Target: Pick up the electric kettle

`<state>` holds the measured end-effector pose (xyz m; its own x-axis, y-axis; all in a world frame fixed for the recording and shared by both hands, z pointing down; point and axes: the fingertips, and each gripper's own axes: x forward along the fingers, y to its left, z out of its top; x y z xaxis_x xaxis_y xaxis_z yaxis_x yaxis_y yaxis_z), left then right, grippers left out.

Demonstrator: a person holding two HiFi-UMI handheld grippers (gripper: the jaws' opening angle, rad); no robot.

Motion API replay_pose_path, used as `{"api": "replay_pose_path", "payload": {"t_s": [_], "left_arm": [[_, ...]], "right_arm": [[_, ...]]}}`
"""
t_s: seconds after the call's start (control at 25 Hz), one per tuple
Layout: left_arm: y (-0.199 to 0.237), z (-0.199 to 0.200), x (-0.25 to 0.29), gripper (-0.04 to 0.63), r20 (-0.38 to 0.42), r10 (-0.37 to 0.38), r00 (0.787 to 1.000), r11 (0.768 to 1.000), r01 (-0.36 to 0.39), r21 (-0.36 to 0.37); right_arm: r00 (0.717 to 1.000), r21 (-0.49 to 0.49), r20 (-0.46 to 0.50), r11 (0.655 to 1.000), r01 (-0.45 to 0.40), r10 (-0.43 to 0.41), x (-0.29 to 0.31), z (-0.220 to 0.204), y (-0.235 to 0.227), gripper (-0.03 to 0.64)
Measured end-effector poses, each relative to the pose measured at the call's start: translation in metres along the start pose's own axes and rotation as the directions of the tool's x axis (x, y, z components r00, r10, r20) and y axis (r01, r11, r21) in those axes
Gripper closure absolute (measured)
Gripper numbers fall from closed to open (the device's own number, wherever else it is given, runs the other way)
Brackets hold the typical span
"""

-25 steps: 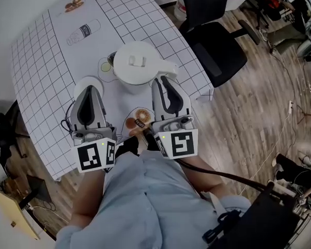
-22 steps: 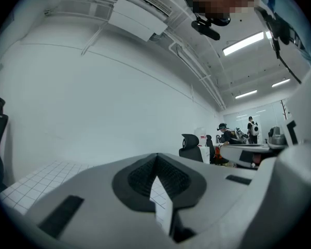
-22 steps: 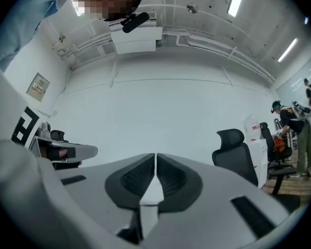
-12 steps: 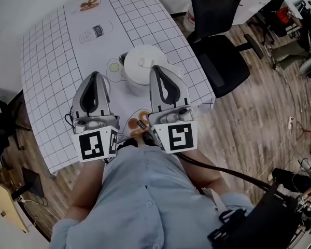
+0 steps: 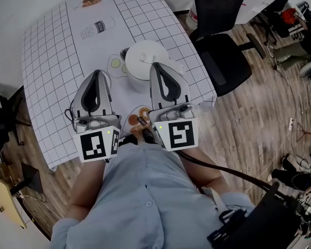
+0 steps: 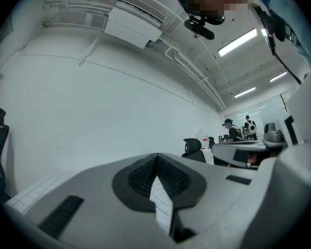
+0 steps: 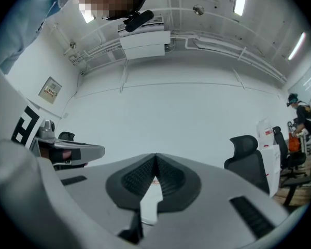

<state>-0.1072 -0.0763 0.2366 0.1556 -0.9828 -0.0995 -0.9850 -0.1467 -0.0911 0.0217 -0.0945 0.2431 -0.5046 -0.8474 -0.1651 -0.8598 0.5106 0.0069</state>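
Observation:
The white electric kettle (image 5: 144,59) stands on the grid-patterned table (image 5: 52,61), its lid seen from above in the head view. My right gripper (image 5: 162,67) hangs over the kettle's near right side, where the handle is hidden under it. Its jaws are shut tip to tip (image 7: 155,156), and I see nothing gripped between them. My left gripper (image 5: 96,73) is level with it, to the left of the kettle, apart from it. Its jaws (image 6: 156,155) are shut too, holding nothing. Both gripper views look out level at a white wall, and the kettle is not clear in either.
A black office chair (image 5: 220,40) stands off the table's right edge on the wooden floor. Printed pictures of a doughnut (image 5: 140,117) and a bottle (image 5: 97,27) lie on the table cover. People stand far off (image 6: 229,130) in the left gripper view.
Both grippers have come up from the table toward the head camera. The right gripper's jaws have closed. The kettle stays in its place on the table.

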Motion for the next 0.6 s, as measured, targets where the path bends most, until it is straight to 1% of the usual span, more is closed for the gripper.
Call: {"api": "replay_pose_path", "payload": {"t_s": [0.28, 0.6], "left_arm": [[0.0015, 0.0006, -0.0028, 0.595, -0.002, 0.011, 1.0, 1.0, -0.011, 0.003], [-0.0001, 0.0015, -0.0029, 0.595, -0.003, 0.005, 1.0, 1.0, -0.005, 0.006]], "right_arm": [[1.0, -0.002, -0.004, 1.0, -0.012, 0.012, -0.0012, -0.0012, 0.0023, 0.615], [1.0, -0.005, 0.0, 1.0, -0.011, 0.011, -0.0017, 0.0003, 0.0026, 0.615]]}}
